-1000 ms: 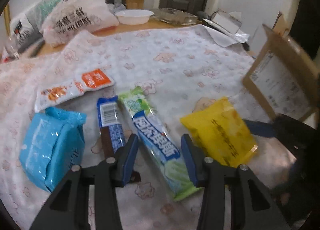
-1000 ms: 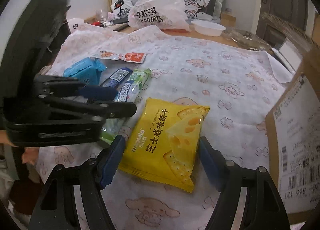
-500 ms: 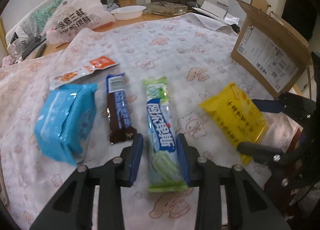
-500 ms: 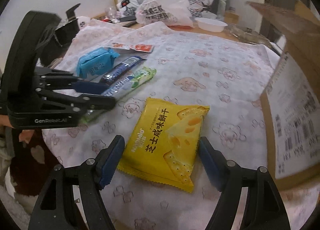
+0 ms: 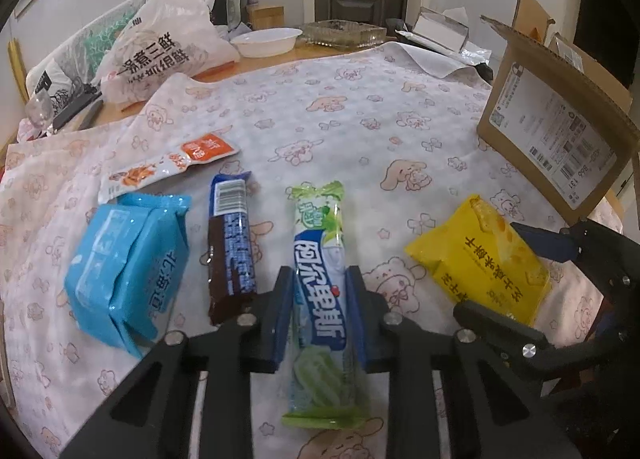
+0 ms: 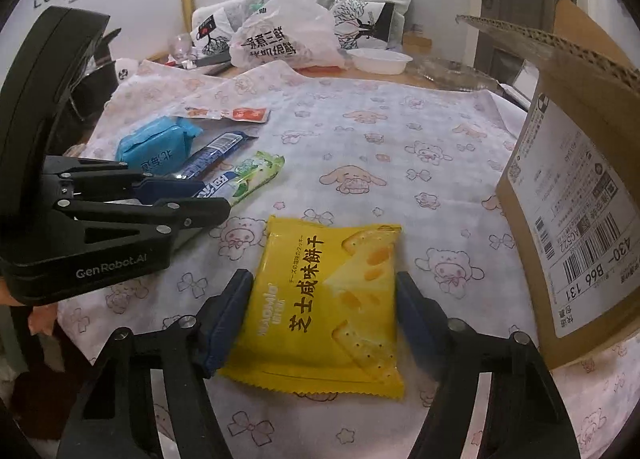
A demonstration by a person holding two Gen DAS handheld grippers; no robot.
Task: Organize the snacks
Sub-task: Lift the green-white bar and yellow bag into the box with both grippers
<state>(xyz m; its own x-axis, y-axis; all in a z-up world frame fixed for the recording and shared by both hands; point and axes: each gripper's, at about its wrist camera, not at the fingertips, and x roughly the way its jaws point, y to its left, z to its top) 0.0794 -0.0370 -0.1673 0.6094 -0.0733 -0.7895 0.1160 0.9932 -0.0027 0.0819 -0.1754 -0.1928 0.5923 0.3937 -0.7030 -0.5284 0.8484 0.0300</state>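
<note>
Far left on the cartoon-print tablecloth (image 5: 320, 127): blue wrapped pack (image 5: 128, 271), lying flat, with a white-and-orange sachet (image 5: 168, 167) just beyond it. Right beside the blue pack, a dark blue-and-brown bar (image 5: 232, 251), pointing near to far.

Next over, the green-and-white candy stick (image 5: 320, 283), also lying near to far. Left gripper (image 5: 320, 287) clamped tight on its lower half, both blue pads pressed against the wrapper sides, stick still flat on the cloth. Same grip seen side-on from the other camera, left gripper (image 6: 208, 203) over the stick (image 6: 248, 179).

Further right, the yellow cheese cracker packet (image 6: 324, 307), flat on the cloth, well apart from the stick. Right gripper (image 6: 324, 311) straddling it, jaws closing in, one pad just beside each edge of the packet, left pad about touching, right pad maybe a sliver off. Not squeezing it yet as far as visible.

Far right, open cardboard box (image 6: 580, 199) with a shipping label, standing near the packet. Way at the back: white plastic bag (image 5: 160, 55) and a white bowl (image 5: 266, 41).
</note>
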